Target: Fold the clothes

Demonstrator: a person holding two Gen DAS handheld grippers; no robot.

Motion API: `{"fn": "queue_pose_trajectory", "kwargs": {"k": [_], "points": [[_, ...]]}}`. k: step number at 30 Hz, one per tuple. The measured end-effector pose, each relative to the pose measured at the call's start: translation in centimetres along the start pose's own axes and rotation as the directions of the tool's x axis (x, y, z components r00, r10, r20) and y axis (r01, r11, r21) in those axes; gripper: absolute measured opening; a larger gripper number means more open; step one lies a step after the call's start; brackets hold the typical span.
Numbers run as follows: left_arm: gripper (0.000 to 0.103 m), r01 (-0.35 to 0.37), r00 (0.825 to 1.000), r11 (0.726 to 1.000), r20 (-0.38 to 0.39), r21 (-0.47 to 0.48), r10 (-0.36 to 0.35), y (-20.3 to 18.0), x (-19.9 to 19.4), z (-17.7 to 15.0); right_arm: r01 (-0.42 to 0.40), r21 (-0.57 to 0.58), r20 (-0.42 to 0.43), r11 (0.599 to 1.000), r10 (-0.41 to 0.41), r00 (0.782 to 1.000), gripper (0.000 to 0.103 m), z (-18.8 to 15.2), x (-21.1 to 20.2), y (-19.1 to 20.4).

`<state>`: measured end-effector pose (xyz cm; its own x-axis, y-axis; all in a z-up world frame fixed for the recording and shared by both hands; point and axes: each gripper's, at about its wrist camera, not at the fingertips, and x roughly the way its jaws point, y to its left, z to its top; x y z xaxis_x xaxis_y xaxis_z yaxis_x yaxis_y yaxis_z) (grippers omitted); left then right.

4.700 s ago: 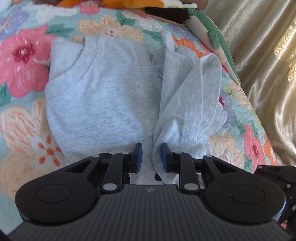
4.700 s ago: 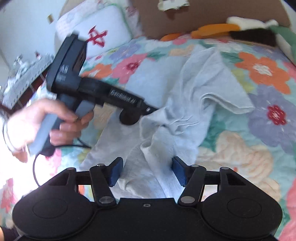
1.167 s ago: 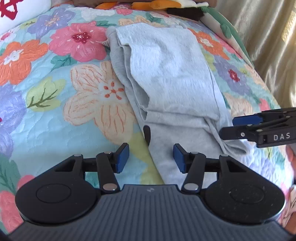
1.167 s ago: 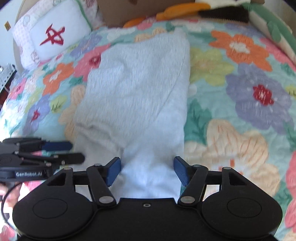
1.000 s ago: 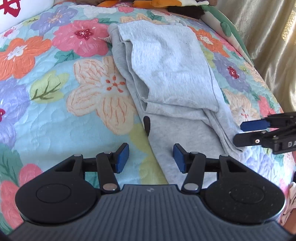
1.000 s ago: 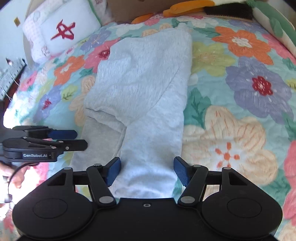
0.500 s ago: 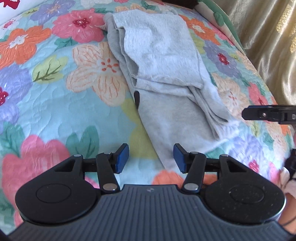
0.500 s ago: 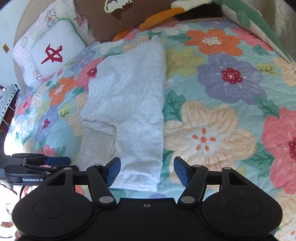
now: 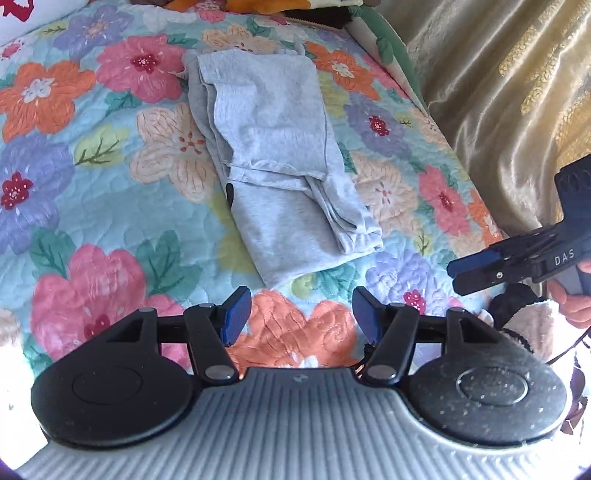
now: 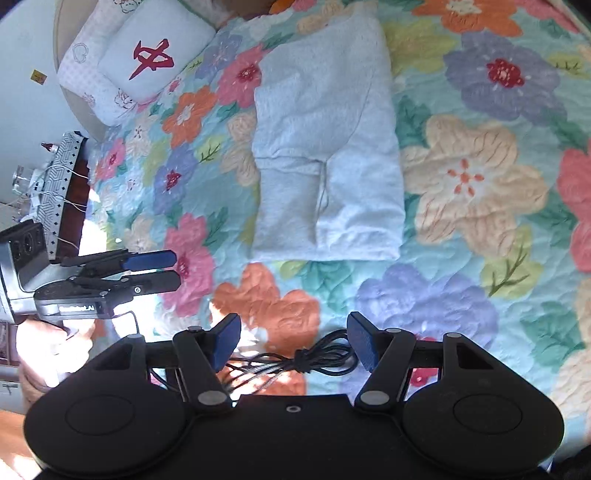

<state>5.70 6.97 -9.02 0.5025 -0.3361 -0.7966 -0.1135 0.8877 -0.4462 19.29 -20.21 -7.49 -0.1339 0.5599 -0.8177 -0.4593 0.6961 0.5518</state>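
A grey garment (image 9: pixel 277 166) lies folded into a long strip on the flowered bedspread (image 9: pixel 92 206), with its sides folded in; it also shows in the right wrist view (image 10: pixel 325 147). My left gripper (image 9: pixel 301 314) is open and empty, held back from the garment's near end. My right gripper (image 10: pixel 293 341) is open and empty, also back from the near end. Each gripper shows in the other's view: the right (image 9: pixel 480 267) at the right edge, the left (image 10: pixel 147 273) at the left edge.
A white pillow with a red mark (image 10: pixel 144 62) lies at the head of the bed. Stuffed toys (image 9: pixel 258 5) sit at the far end. A gold curtain (image 9: pixel 498 74) hangs along the right side. A black cable (image 10: pixel 295 363) lies under my right gripper. A bedside stand (image 10: pixel 55 173) is at left.
Both grippers have pulled back from the garment toward the foot of the bed. The garment now lies farther off, folded and free of both grippers.
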Motion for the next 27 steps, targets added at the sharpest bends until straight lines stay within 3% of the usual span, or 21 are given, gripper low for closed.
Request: {"fn": "queue_pose_trajectory", "kwargs": {"k": [4,7,11,14,18,27], "points": [[0.060,0.009,1.000,1.000,-0.016,0.012,-0.009,-0.5,0.1,0.1,-0.024,-0.025,-0.031,0.999,0.024,0.999,0.069,-0.4,-0.3,1.5],[0.060,-0.012,1.000,1.000,0.015,-0.005,0.012,0.2,2.1,0.3,-0.012,-0.067,-0.018,0.998,0.011,1.000,0.069,-0.1,-0.5,1.7],[0.059,-0.039,0.998,0.999,0.056,-0.029,0.040,1.1,4.7,0.6,0.035,-0.053,0.151,0.998,-0.027,0.988,0.069,1.6,0.8,-0.7],[0.058,-0.088,0.992,0.996,0.086,-0.035,0.090,1.5,6.5,1.0,0.066,0.043,0.270,0.997,-0.075,0.960,0.069,3.0,3.3,-3.7],[0.057,-0.184,0.975,0.983,0.125,-0.027,0.186,1.4,8.4,1.9,0.032,0.184,0.351,0.982,-0.096,0.931,0.069,4.0,5.8,-7.3],[0.059,-0.213,0.974,0.977,0.068,-0.027,0.215,0.6,11.2,2.0,0.015,0.203,0.302,0.979,-0.078,0.950,0.070,3.6,8.2,-9.0]]}}
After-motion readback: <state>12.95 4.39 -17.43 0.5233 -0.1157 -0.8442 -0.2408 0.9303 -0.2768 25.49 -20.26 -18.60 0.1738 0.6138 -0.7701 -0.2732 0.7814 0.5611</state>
